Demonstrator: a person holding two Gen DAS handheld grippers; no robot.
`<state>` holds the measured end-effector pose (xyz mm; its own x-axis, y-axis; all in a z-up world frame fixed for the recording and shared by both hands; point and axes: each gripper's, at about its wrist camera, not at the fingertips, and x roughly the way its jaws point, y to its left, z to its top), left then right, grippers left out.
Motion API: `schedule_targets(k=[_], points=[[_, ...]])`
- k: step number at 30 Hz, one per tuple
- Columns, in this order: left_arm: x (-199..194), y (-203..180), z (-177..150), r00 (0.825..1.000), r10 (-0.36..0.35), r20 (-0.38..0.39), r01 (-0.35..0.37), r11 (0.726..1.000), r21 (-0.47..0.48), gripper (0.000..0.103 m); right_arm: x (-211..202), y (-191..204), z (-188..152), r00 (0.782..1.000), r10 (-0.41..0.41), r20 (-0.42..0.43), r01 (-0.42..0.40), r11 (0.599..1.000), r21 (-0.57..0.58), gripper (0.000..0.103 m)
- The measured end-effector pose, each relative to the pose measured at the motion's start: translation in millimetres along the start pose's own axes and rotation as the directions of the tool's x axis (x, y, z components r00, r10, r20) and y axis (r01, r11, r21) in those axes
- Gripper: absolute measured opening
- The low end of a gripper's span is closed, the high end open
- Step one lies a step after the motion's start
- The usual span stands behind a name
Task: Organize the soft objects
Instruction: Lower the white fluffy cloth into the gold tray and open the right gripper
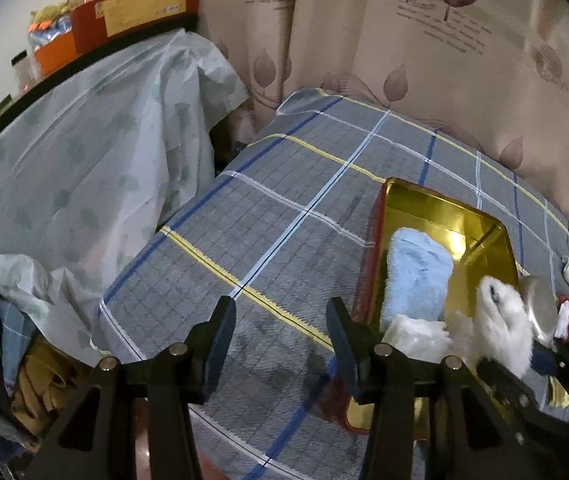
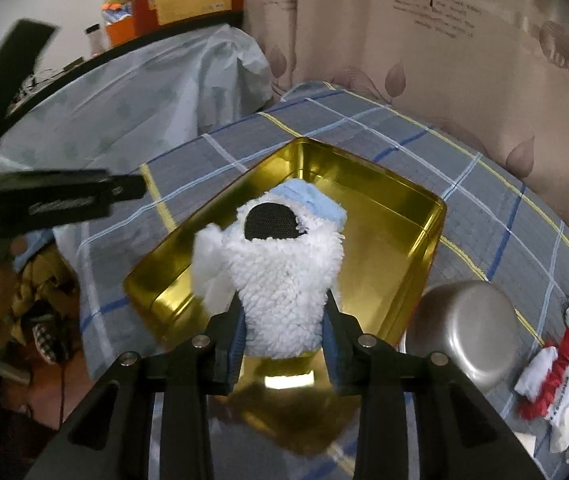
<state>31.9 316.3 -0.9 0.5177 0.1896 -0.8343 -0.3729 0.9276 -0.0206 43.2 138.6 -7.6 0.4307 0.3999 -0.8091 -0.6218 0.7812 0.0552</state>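
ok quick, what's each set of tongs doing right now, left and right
Left tongs: open, holding nothing, over the plaid cloth.
Right tongs: closed on the white fluffy item, above the gold tin.

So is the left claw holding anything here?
No, the left claw is open over the plaid cloth, with nothing between its fingers.

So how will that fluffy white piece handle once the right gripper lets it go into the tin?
The fluffy white piece bulges between the right gripper fingers, so likely soft and light. It should slump, not roll, inside the gold tin.
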Motion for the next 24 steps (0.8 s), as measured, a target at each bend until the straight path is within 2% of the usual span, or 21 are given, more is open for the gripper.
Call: schedule_targets(k=[8, 10, 11, 12, 15, 24], points=[[1, -1, 0, 1.000, -0.024, -0.012, 0.024, 1.000, -0.010, 0.048, 28, -6, 17, 1.000, -0.015, -0.010, 0.015, 0.999, 0.034, 0.041], [3, -1, -1, 1.000, -0.024, -0.020, 0.024, 1.000, -0.010, 0.048, 31, -5, 19, 1.000, -0.005, -0.016, 0.005, 1.000, 0.028, 0.051], [3, -1, -1, 0.999, -0.027, -0.024, 0.026, 1.000, -0.014, 0.048, 31, -5, 19, 1.000, -0.006, -0.012, 0.006, 1.000, 0.027, 0.062], [3, -1, -1, 0.999, -0.029, -0.024, 0.029, 0.999, -0.018, 0.048, 29, -4, 19, 1.000, -0.015, -0.001, 0.015, 1.000, 0.027, 0.067], [3, -1, -1, 0.999, -0.031, -0.022, 0.030, 0.999, -0.021, 0.048, 21, -2, 18, 0.999, -0.023, 0.032, 0.023, 1.000, 0.021, 0.068], [3, -12, -4, 0.999, -0.036, -0.026, 0.036, 0.999, 0.011, 0.048, 2, -11, 0, 0.999, -0.003, 0.039, 0.001, 0.998, 0.064, 0.069]])
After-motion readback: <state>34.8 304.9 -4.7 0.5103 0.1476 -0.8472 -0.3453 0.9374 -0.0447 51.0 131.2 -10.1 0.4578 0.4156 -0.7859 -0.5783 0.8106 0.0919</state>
